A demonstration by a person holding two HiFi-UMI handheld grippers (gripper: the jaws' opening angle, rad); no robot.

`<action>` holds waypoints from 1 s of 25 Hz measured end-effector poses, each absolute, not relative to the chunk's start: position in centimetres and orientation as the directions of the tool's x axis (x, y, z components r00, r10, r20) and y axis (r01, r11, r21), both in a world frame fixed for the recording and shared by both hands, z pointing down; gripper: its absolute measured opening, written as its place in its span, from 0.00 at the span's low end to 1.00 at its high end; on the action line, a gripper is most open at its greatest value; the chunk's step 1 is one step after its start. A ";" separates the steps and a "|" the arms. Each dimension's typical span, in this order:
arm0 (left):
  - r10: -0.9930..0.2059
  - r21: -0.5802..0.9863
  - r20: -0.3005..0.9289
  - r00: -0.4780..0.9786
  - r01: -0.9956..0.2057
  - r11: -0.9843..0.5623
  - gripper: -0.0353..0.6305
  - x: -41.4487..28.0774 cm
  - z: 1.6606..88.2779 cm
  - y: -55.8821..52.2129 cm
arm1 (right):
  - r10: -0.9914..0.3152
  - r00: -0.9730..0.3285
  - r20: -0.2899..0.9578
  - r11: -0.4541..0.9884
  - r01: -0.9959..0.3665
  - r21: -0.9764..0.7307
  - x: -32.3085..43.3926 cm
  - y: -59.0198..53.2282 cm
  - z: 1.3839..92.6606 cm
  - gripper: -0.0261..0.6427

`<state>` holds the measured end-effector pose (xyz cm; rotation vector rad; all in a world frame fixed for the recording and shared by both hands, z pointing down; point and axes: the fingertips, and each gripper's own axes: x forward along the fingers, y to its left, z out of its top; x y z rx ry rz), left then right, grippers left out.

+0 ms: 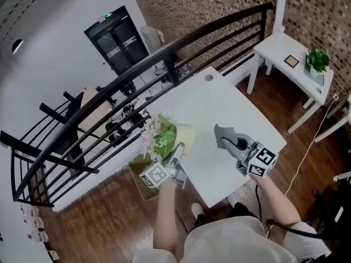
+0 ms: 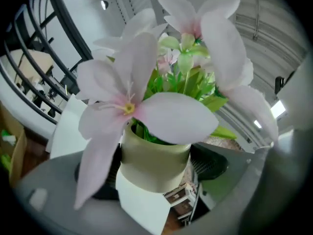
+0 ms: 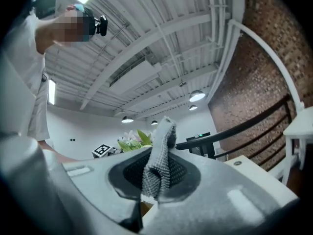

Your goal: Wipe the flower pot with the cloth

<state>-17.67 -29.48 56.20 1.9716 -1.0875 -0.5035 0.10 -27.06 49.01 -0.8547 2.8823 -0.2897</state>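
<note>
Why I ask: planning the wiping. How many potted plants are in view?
2. One flower pot is gripped by the left gripper; one small green plant stands on the white side table, upper right in the head view. More may be hidden.

pale flower pot (image 2: 154,165) looking smooth and matt, cloth (image 3: 159,155) showing a rough weave, table (image 1: 219,108) appearing smooth white, floor (image 1: 109,212) shining as glossy wood, far wall (image 1: 219,4) showing rough brick
</note>
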 end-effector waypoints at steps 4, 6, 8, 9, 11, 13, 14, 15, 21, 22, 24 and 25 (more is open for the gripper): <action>-0.803 0.670 0.200 0.562 -0.676 -0.307 0.77 -15.6 61.5 -29.5 | -0.565 -0.825 -0.022 0.792 -0.535 -0.294 1.7 -26.5 52.2 0.05; -0.776 0.616 0.267 0.571 -0.721 -0.319 0.77 -14.6 64.0 -29.7 | -0.568 -0.823 -0.001 0.784 -0.541 -0.304 1.9 -26.6 52.9 0.05; -0.749 0.555 0.332 0.574 -0.761 -0.336 0.77 -13.4 66.8 -29.7 | -0.577 -0.816 0.018 0.772 -0.552 -0.315 2.2 -26.6 53.6 0.05; -0.735 0.513 0.374 0.566 -0.786 -0.345 0.77 -12.9 68.4 -29.5 | -0.580 -0.814 0.026 0.766 -0.556 -0.322 2.3 -26.4 54.1 0.05; -0.704 0.416 0.468 0.534 -0.836 -0.358 0.77 -12.0 71.8 -28.9 | -0.575 -0.817 0.042 0.764 -0.555 -0.329 2.7 -25.9 54.9 0.05; -0.678 0.339 0.535 0.505 -0.863 -0.375 0.77 -10.9 74.7 -27.9 | -0.554 -0.830 0.063 0.775 -0.541 -0.327 3.2 -25.0 55.6 0.05; -0.673 0.311 0.548 0.497 -0.868 -0.387 0.77 -10.2 75.8 -27.4 | -0.544 -0.836 0.074 0.779 -0.536 -0.326 3.7 -24.5 55.9 0.05; -0.680 0.286 0.546 0.489 -0.872 -0.397 0.76 -9.5 76.5 -27.0 | -0.540 -0.838 0.082 0.779 -0.534 -0.328 4.3 -24.2 56.3 0.05; -0.747 0.183 0.532 0.398 -0.916 -0.357 0.77 -7.3 79.7 -25.2 | -0.512 -0.853 0.104 0.779 -0.512 -0.363 7.8 -23.2 58.6 0.05; -0.744 0.174 0.545 0.387 -0.920 -0.351 0.77 -6.9 80.2 -24.5 | -0.502 -0.858 0.104 0.783 -0.502 -0.367 8.4 -23.1 58.9 0.05; -0.766 0.173 0.540 0.348 -0.937 -0.303 0.78 -6.8 80.2 -23.2 | -0.474 -0.875 0.098 0.799 -0.474 -0.371 9.4 -23.1 59.3 0.05; -0.784 0.178 0.533 0.317 -0.948 -0.262 0.78 -7.1 80.0 -22.3 | -0.455 -0.885 0.095 0.809 -0.456 -0.370 9.7 -23.4 59.6 0.05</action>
